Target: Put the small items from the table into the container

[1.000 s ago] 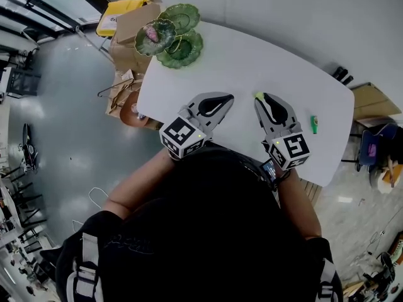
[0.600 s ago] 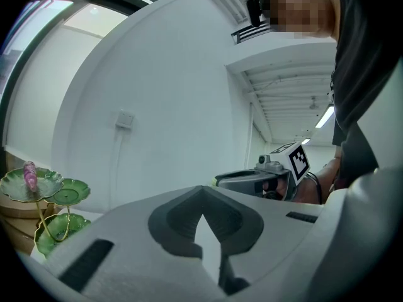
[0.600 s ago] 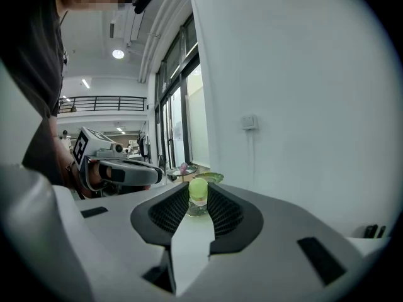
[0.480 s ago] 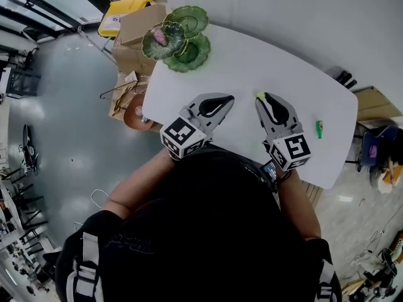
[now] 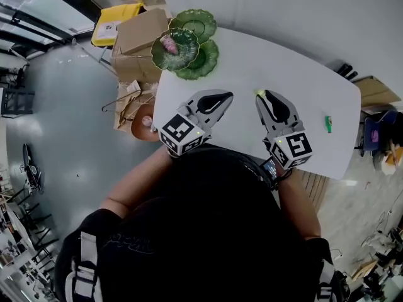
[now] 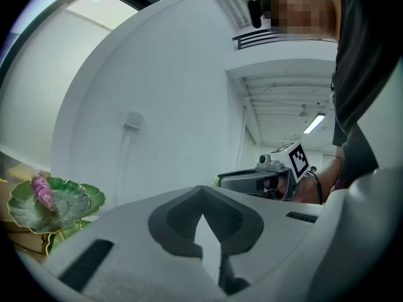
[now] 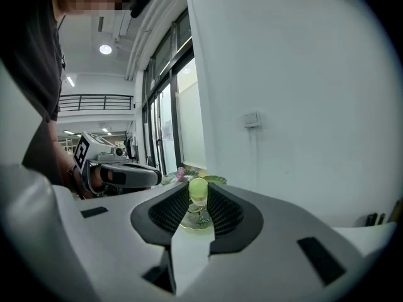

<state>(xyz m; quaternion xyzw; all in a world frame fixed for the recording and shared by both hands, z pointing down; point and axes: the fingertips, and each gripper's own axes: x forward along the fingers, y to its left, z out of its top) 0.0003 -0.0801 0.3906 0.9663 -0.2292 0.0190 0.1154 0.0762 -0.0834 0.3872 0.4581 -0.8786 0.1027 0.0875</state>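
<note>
Right gripper view: right gripper point(image 7: 198, 192) jaws closed on a small yellow-green item point(image 7: 198, 187), its shape unclear.
Left gripper view: left gripper point(image 6: 201, 190) jaws together, nothing between.
Head view: green dishes point(image 5: 205, 58) at the table point(image 5: 252, 61) corner; green item point(image 5: 328, 123) too small to identify.

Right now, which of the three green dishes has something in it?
The leftmost dish, which overlaps the other two: a pink item lies in it. What shows of the far dish and the right dish is bare.

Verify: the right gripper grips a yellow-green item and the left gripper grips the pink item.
Not quite. The left gripper view shows the left gripper empty; the pink item lies in a green dish. The right gripper does grip the yellow-green item.
</note>
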